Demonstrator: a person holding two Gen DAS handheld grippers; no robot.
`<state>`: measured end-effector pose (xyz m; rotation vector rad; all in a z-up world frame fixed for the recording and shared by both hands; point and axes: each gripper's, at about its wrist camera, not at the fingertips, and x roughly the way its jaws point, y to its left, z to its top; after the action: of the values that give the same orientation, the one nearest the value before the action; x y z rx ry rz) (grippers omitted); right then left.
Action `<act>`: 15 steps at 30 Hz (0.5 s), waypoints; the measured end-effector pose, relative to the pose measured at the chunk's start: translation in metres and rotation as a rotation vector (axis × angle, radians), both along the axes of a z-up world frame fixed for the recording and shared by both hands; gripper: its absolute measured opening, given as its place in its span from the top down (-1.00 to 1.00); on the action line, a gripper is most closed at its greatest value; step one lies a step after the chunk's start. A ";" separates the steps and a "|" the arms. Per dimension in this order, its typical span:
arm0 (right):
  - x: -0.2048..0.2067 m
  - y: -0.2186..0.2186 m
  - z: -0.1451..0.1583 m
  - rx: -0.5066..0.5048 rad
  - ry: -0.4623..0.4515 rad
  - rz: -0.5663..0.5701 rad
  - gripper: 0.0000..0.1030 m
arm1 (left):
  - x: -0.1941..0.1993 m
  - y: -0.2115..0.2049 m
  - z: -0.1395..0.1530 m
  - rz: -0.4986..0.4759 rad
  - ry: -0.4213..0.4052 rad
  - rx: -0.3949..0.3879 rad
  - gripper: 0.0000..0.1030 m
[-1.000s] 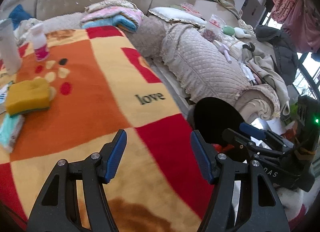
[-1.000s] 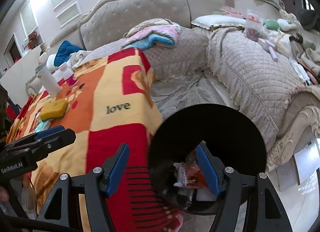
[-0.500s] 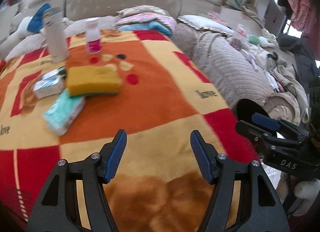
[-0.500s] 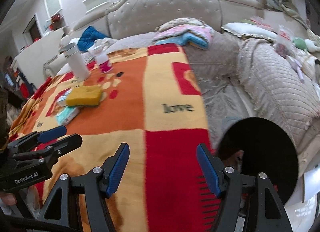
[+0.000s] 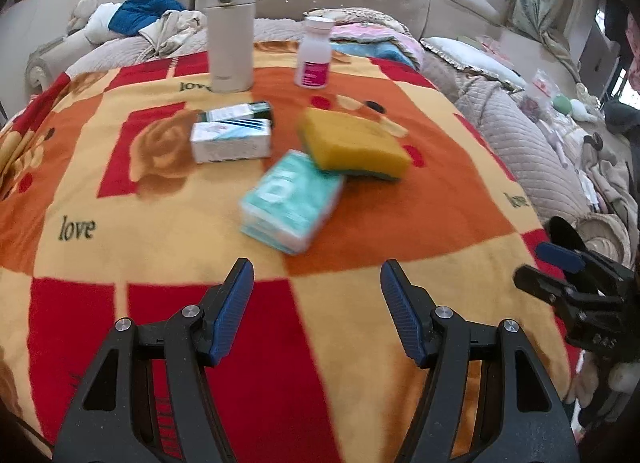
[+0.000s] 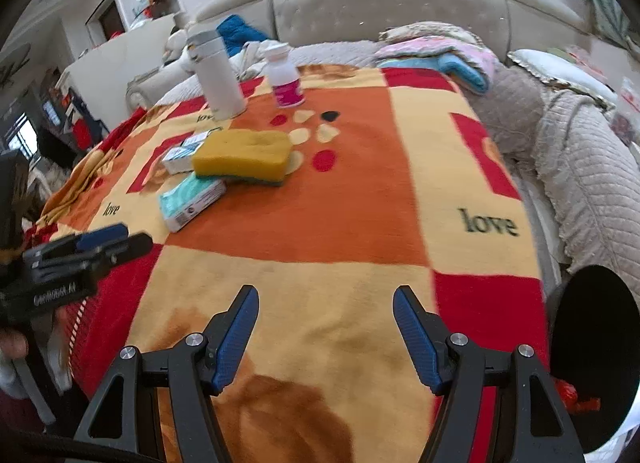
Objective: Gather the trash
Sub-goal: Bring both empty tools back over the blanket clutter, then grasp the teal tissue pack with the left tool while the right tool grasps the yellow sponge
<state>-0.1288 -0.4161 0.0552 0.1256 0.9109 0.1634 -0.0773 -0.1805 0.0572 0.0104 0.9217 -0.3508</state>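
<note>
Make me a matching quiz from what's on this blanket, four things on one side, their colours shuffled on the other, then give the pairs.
Things:
1. sponge
2. tissue pack
3. flask
4. bin

Colours:
A. black
B. yellow
C. cream
D. teal

Pairs: 1-B, 2-D, 3-C, 4-A

Black tongs (image 5: 317,303), ribbed blue pads (image 5: 234,309)
</note>
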 end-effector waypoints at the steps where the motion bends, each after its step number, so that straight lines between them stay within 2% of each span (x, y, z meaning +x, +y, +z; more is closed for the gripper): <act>1: 0.001 0.003 -0.001 0.000 0.001 0.006 -0.31 | 0.006 0.003 -0.001 -0.002 0.004 0.002 -0.26; 5: 0.008 0.011 -0.002 0.002 0.010 0.020 -0.35 | 0.030 0.008 -0.006 -0.032 0.019 -0.026 -0.27; 7: 0.011 0.012 -0.003 -0.002 0.014 0.020 -0.44 | 0.039 0.006 -0.009 -0.060 0.033 -0.027 -0.37; 15: 0.026 0.013 -0.004 0.012 0.025 0.009 -0.47 | 0.073 -0.011 -0.027 -0.092 0.048 0.049 -0.38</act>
<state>-0.1027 -0.4035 0.0508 0.1349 0.9354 0.1764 -0.0041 -0.1915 0.0306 0.0901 0.9798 -0.4148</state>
